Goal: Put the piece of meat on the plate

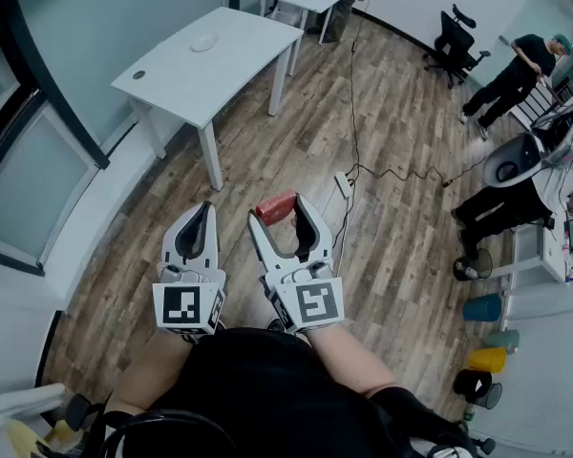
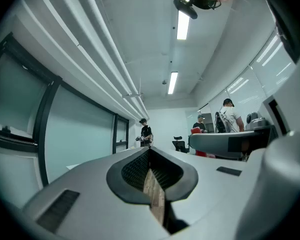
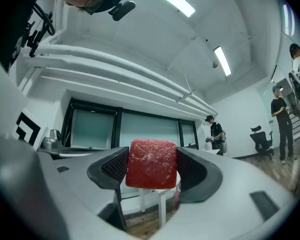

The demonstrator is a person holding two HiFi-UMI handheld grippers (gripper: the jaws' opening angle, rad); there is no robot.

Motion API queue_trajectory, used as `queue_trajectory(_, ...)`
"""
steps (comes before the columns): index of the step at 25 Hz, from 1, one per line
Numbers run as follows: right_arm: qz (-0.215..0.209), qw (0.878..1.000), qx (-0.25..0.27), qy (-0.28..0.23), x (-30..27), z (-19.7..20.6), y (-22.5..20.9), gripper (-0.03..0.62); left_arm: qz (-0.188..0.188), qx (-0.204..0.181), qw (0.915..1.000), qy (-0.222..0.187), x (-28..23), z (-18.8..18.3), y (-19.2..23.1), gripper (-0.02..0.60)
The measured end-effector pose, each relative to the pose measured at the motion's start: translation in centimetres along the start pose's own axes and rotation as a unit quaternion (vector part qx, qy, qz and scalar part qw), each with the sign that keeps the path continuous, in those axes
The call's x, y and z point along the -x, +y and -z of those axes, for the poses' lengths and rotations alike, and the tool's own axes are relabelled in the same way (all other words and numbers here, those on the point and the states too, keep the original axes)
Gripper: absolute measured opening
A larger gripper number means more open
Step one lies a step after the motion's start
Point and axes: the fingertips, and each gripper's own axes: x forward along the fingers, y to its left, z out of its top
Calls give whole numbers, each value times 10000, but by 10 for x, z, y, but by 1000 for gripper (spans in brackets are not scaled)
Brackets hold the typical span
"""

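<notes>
White table point(image 1: 244, 60), perhaps plate point(image 1: 203, 41) atop, beyond meat point(image 1: 276, 207)

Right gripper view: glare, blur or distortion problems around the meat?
Right gripper view: strong fisheye bending, ceiling lights blown out, yet the meat clamped in the right tongs is sharp and evenly lit. Head view: also barrel-distorted, evenly lit, no glare.

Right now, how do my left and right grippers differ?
The right gripper is clamped on the meat; the left gripper holds nothing. The left gripper's jaws are closed together, while the right gripper's jaws stand wide apart around the meat. Both are the same white build with black pads and a marker cube, held side by side above the floor.
</notes>
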Motion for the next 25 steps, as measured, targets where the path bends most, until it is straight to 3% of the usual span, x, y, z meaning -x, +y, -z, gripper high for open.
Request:
queue_trajectory(13, 82, 10000, -30, -43, -4, 2, -7, 301, 78, 27, 9999, 74, -8, 8, -5, 3)
queue_trajectory(25, -108, 9998, -156, -51, 2, 0, -32, 301, -132, 57, 9998, 99, -20, 11, -23, 3)
